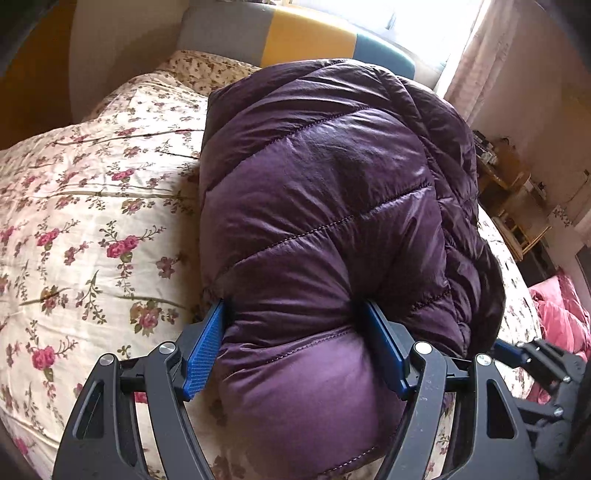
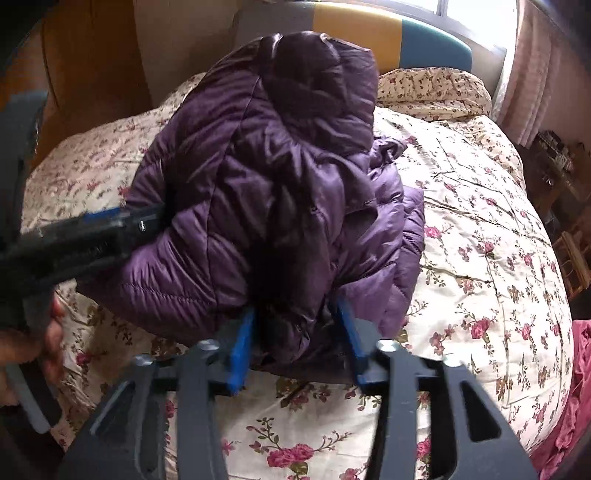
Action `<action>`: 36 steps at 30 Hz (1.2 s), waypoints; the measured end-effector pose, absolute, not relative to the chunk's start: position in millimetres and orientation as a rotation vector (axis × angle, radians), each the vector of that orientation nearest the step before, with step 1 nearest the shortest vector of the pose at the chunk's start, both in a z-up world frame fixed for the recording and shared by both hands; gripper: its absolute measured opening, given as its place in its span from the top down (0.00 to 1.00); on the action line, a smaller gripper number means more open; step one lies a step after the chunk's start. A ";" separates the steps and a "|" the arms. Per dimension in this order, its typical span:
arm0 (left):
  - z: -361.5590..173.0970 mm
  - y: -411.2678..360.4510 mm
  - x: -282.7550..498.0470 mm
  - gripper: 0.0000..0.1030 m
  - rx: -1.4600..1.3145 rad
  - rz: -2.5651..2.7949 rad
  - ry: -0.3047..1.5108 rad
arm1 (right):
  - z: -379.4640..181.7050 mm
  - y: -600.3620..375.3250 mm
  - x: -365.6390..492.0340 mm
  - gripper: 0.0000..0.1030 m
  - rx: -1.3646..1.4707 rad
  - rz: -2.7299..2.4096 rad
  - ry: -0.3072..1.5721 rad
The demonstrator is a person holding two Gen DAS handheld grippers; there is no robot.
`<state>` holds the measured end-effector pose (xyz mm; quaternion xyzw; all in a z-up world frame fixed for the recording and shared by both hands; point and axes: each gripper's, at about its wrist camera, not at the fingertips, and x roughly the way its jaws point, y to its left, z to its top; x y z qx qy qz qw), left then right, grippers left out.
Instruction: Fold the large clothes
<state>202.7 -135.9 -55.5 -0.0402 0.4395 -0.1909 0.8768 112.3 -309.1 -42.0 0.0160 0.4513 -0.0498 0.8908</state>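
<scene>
A folded purple puffer jacket (image 1: 332, 184) lies in a thick bundle on the floral quilt (image 1: 92, 221). My left gripper (image 1: 295, 308) is shut on the bundle's near end; the padding bulges out between its blue pads (image 1: 207, 350). In the right wrist view the same jacket (image 2: 258, 184) shows its rumpled side, with the left gripper (image 2: 147, 218) clamped on its left edge. My right gripper (image 2: 295, 310) stands open around the jacket's near dark fold, and its blue pads (image 2: 240, 339) are not squeezing the fabric. The right gripper (image 1: 517, 354) also shows at the left wrist view's right edge.
The quilt (image 2: 461, 258) covers a bed with a grey, yellow and teal headboard (image 2: 354, 29). A pink cloth (image 1: 561, 314) lies at the bed's right edge. Wooden shelves (image 1: 509, 184) and a curtain (image 1: 476, 66) stand to the right. A hand (image 2: 37, 343) holds the left gripper.
</scene>
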 end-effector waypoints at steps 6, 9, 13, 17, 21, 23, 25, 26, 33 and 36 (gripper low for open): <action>-55.6 -139.4 197.9 0.29 -0.080 -0.398 0.915 | -31.8 -300.9 119.5 0.72 -0.023 -0.088 0.939; -56.0 -142.3 193.5 0.29 -0.073 -0.401 0.911 | -36.0 -296.7 125.2 0.89 -0.072 -0.082 0.955; -57.9 -144.9 190.4 0.29 -0.071 -0.402 0.905 | -47.5 -299.5 131.4 0.92 -0.096 -0.070 0.985; -61.2 -149.0 189.8 0.29 -0.056 -0.399 0.897 | -63.1 -304.6 135.5 0.92 -0.113 -0.044 1.009; -66.4 -154.4 187.4 0.29 -0.032 -0.400 0.886 | -80.1 -309.1 139.5 0.92 -0.086 -0.032 1.003; -70.7 -155.1 187.1 0.29 -0.034 -0.401 0.876 | -83.4 -311.8 138.1 0.92 -0.064 -0.026 0.988; -73.6 -154.5 187.0 0.29 -0.042 -0.400 0.869 | -83.6 -311.4 137.0 0.92 -0.063 -0.031 0.981; -73.8 -153.5 187.4 0.29 -0.049 -0.401 0.868 | -83.6 -310.3 137.2 0.92 -0.067 -0.031 0.981; -63.1 -141.8 190.2 0.29 -0.100 -0.410 0.872 | -70.4 -293.7 130.4 0.89 -0.139 -0.054 0.972; -56.0 -136.5 188.4 0.29 -0.112 -0.406 0.868 | -63.6 -289.3 127.2 0.88 -0.145 -0.061 0.965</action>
